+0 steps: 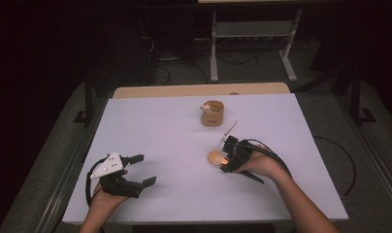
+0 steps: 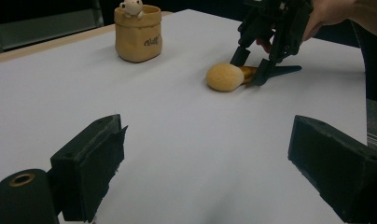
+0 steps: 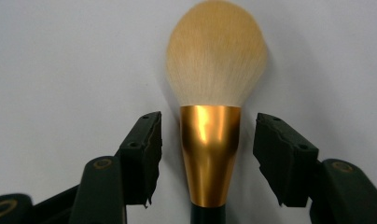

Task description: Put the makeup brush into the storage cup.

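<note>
Counter: white flat counter [image 1: 150, 136], all the action on it.
Right claw [image 3: 207, 140]: released, jaws flanking the gold ferrule, a gap on each side.
Left claw [image 2: 205, 158]: spread wide, nothing between.
Pot: tan round pot [image 2: 138, 33], well apart.
Brush: fluffy cream-headed, gold-collared makeup brush [image 3: 214, 60] lying flat near the right edge.

We're bare-armed, no sleeves in the high view. Left tool [image 1: 138, 170]: black body, two blocky black jaws, grey three-cornered plate on top with small dark dots, black cable looping off its rear. Right tool [image 1: 226, 158]: black linkage frame, black cable trailing in a loop behind the hand. Up close, the jaw pads are matte black with ragged torn edges; brass-coloured ring inserts sit in the jaw arms of both tools.
</note>
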The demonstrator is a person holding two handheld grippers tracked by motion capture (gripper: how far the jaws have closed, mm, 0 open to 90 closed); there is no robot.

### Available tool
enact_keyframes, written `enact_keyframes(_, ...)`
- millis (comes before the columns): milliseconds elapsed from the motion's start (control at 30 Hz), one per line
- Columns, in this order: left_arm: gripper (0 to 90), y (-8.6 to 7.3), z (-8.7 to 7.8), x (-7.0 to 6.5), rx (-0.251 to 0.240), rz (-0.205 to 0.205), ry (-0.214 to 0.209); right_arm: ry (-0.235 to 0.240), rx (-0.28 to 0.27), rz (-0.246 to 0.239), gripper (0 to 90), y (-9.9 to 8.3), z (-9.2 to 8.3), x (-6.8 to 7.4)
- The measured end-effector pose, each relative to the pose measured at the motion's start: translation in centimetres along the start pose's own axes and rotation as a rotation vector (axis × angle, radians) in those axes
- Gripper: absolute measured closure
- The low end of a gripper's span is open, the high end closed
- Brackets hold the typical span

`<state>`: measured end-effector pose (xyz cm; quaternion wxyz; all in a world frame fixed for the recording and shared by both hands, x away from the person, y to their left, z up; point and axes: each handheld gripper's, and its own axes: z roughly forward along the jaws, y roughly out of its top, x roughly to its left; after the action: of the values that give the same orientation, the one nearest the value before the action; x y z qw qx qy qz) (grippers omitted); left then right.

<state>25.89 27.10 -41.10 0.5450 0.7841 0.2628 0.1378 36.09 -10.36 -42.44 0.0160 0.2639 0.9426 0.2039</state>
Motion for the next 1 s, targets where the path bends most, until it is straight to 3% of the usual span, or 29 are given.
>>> enact_keyframes(1000, 10.2, 0.11, -0.03, -0.15, -0.012, -0.007, -0.001, -0.054, 0.024, -0.028, 55.1, 0.19, 0.15, 0.5)
